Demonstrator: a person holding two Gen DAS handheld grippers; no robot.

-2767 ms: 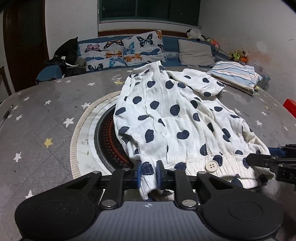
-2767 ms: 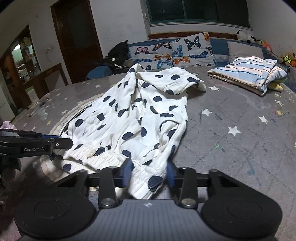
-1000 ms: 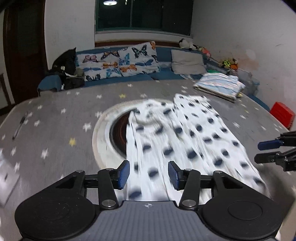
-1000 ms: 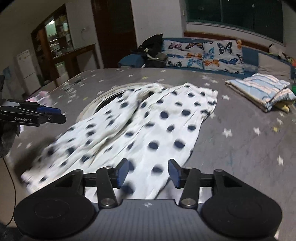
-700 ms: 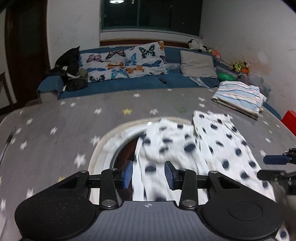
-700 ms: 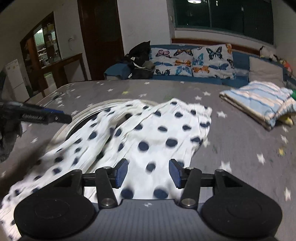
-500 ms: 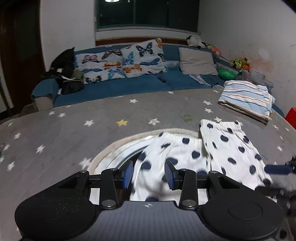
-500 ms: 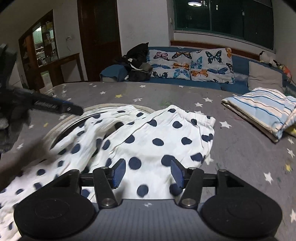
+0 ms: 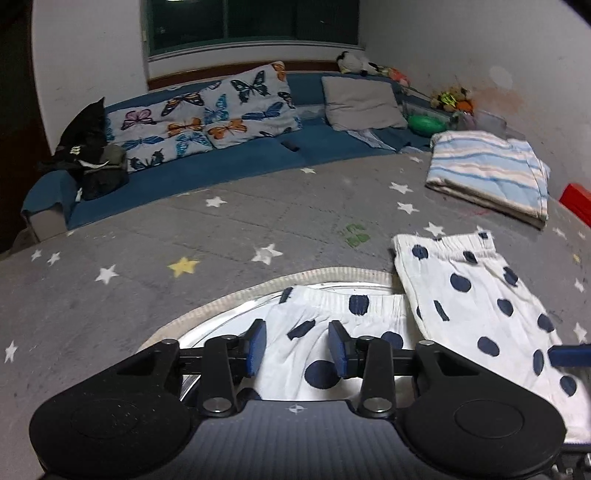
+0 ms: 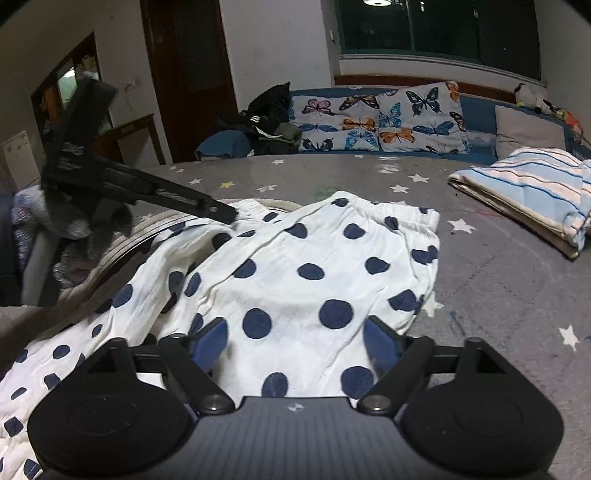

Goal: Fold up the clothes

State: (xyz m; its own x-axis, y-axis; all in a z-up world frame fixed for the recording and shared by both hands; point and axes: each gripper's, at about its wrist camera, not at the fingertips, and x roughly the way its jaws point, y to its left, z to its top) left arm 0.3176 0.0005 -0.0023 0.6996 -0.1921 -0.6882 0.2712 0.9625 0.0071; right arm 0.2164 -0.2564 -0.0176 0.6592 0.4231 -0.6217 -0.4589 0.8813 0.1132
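While both tools sat near the hem a moment ago, they're now at the far ends of the polka-dot garment (image 10: 317,273), spread flat on the bench (image 9: 147,236) over its round inset. Left tool (image 9: 297,345) is narrowing over cloth, not pinching yet. Right tool (image 10: 295,341) is opening wide, cloth below. Reads as regrasp before a fold. Grey star-print cover; sofa (image 9: 207,166) and striped blanket (image 9: 487,173) behind.

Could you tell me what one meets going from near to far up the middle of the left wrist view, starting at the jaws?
Left gripper → polka-dot garment → ring-shaped mat edge → grey star-patterned surface → blue sofa → butterfly pillows → window.
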